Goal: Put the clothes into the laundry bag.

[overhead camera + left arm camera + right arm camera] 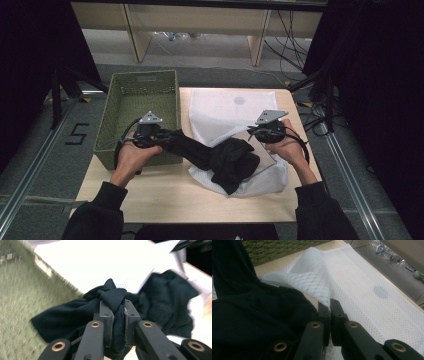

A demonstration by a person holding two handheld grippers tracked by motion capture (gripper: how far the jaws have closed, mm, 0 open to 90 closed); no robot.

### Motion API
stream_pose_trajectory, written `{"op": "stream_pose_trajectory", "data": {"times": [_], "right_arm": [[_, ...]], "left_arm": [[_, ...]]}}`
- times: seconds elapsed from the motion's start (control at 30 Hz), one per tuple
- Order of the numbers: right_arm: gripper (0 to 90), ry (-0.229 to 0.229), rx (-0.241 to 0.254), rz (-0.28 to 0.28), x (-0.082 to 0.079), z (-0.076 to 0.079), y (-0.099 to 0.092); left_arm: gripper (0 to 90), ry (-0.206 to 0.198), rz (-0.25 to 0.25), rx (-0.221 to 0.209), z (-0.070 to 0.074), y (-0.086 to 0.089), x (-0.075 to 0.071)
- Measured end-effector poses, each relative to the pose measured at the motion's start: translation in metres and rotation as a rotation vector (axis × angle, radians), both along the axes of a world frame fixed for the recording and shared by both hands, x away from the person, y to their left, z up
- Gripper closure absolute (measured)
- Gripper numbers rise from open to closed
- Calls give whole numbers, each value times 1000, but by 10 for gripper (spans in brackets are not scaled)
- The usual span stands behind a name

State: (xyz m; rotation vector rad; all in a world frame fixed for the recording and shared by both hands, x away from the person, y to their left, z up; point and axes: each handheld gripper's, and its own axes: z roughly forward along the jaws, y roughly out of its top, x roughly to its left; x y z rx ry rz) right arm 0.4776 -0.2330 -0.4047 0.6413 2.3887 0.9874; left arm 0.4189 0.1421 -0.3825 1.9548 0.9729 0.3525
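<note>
So here's the setup: a person at a light wooden surface (165,192) with a gripper in each hand. The left gripper (161,138) sits right by the near right corner of a green woven basket (125,100), and its jaws are clamped down on a bunched fold of a black garment (220,157). In the left gripper view you can see the dark cloth (113,298) squeezed between the two jaws and puffing out over their tips, so that's a proper grip, jaws nearly together with just the fabric thickness between them.

The garment stretches from that gripper across to the right, where most of it lies heaped on a white mesh laundry bag (225,107). The bag is spread flat beside the basket, touching or just about touching its right wall, and its near end wraps loosely round the black heap.

The right gripper (260,131) is over the right side of the bag. Its jaws are pinched shut on a raised fold of the white mesh (325,293), which you can see lifting into a little ridge right at the jaw tips in the right gripper view, with the black cloth (249,322) piled just to the left of them.

There's a small greyish spot on the mesh farther up the bag (380,292). The left gripper view is pretty blurry round the edges.
</note>
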Motion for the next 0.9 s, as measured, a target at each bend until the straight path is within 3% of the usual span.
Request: {"op": "stream_pose_trajectory", "data": {"times": [0.1,0.17,0.37,0.4,0.43,0.53,0.67,0.7,0.73,0.77,0.83,0.9], "right_arm": [[896,5,3,-5,-1,0,0],[897,4,4,-6,0,0,0],[897,-2,11,-7,-1,1,-1],[897,-14,9,-13,-1,2,-1],[897,10,23,-13,-1,2,-1],[897,11,19,-11,-1,1,-2],[896,-6,12,-12,0,1,-5],[897,9,25,-15,-1,0,-4],[897,19,20,-15,-1,0,-5],[897,19,21,-13,-1,0,-6],[897,15,22,-3,0,-1,-6],[897,12,18,1,-1,-1,-6]], "left_arm": [[801,-62,-68,-19,17,-21,-13],[801,-105,-109,0,28,-40,-22],[801,-126,-285,-15,35,-105,-34],[801,-121,-310,-8,33,-116,-34],[800,-110,-343,-8,28,-127,-34],[798,-69,-390,15,7,-157,-28],[782,-1,-395,9,-22,-179,-8],[768,15,-387,-2,-29,-183,-4],[750,20,-390,21,-35,-186,2],[716,27,-406,34,-44,-189,9],[598,58,-380,28,-54,-193,11],[472,69,-407,35,-56,-193,9]]}}
